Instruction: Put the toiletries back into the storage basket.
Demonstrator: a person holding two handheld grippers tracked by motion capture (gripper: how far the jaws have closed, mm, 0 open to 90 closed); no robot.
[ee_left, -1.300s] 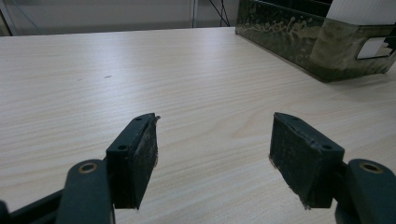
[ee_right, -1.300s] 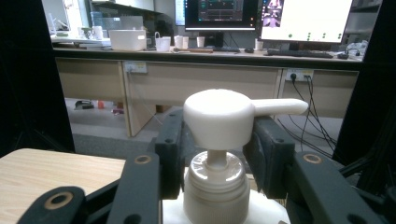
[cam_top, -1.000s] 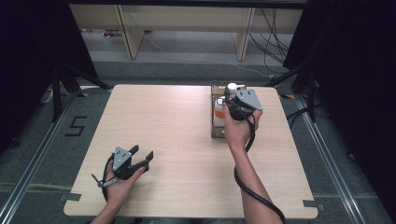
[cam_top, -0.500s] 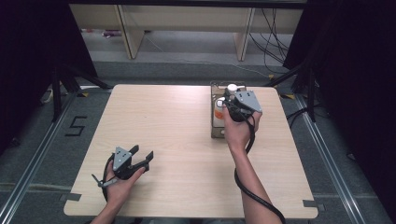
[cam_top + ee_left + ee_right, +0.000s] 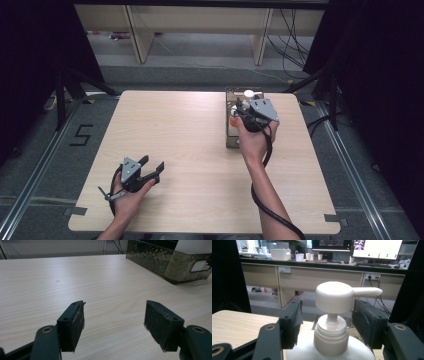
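Standing upright in a dark bin (image 5: 231, 142) at the far right of the pale wooden counter (image 5: 185, 135): a white pump bottle (image 5: 332, 340), long axis vertical, white pump head (image 5: 334, 298) topmost. Spout (image 5: 367, 292) pointing to the right in the right gripper view, level with the counter; direction across the counter too small to tell from the high view. Right gripper (image 5: 250, 116) held over the bin by the right hand (image 5: 254, 142), grey plate on top, jaws apart on either side of the pump collar and head, with a visible gap on each side and no clear contact with the bottle. Left gripper (image 5: 142, 172) at the near left of the counter, well apart from the bin, held low by the left hand (image 5: 127, 197), aimed toward the far right. Jaws spread wide there too, bare wood between them in the left gripper view (image 5: 115, 322), a corner of the bin (image 5: 172, 262) at upper right of that view. Beyond the counter's far edge, wooden desks and trailing cables on a grey floor.
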